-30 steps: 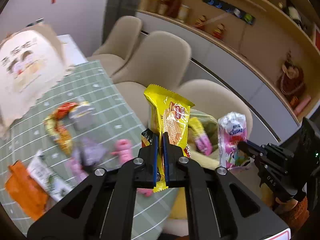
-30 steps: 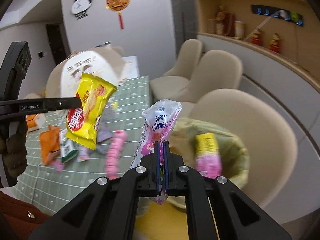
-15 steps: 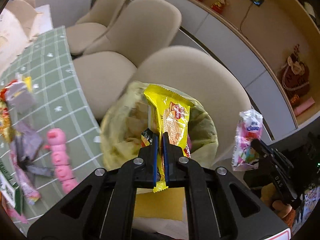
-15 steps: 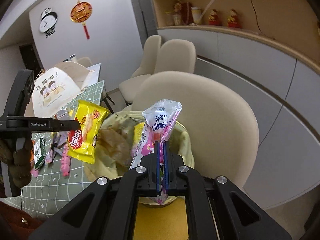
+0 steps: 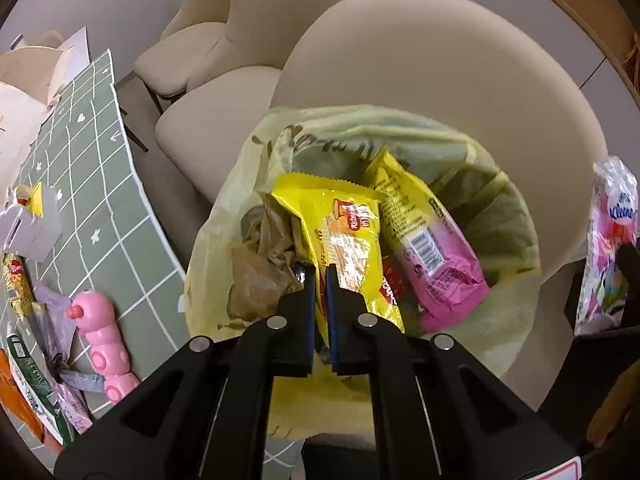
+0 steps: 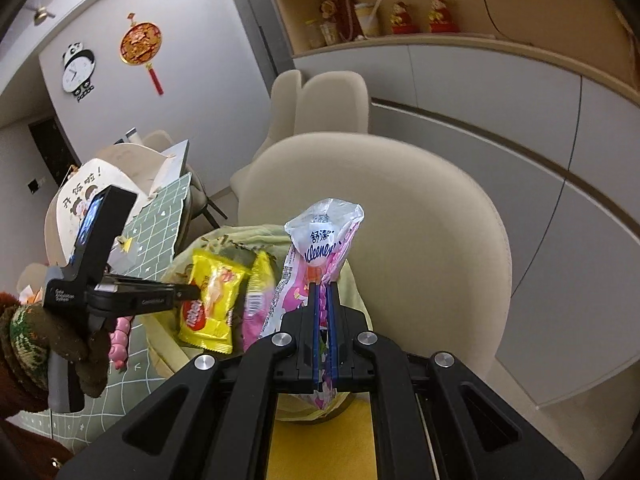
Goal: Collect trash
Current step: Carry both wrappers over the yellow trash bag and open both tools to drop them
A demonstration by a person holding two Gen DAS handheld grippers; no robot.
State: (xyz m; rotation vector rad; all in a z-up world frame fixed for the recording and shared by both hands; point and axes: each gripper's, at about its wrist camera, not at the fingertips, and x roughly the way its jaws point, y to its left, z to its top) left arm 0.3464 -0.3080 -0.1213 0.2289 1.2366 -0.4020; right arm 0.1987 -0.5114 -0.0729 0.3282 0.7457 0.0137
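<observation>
Yellow wafer packet (image 5: pixel 344 236) held over the open trash bag (image 5: pixel 224 216); Kleenex pack (image 6: pixel 320 252) clamped in the other tool.
Left wrist view: left gripper (image 5: pixel 319 280) pinches the wafer packet's lower edge, packet hanging inside the bag mouth at 12 o'clock; a yellow-pink wrapper (image 5: pixel 428 248) lies in the bag at 2 o'clock; pink caterpillar toy (image 5: pixel 104 344) on the green grid tablecloth (image 5: pixel 104 200) at 9 o'clock. Right wrist view: right gripper (image 6: pixel 324 312) is clenched on the Kleenex pack, upright, beside the bag's rim; left gripper with packet at 9 o'clock; beige chair (image 6: pixel 420 216) behind.
</observation>
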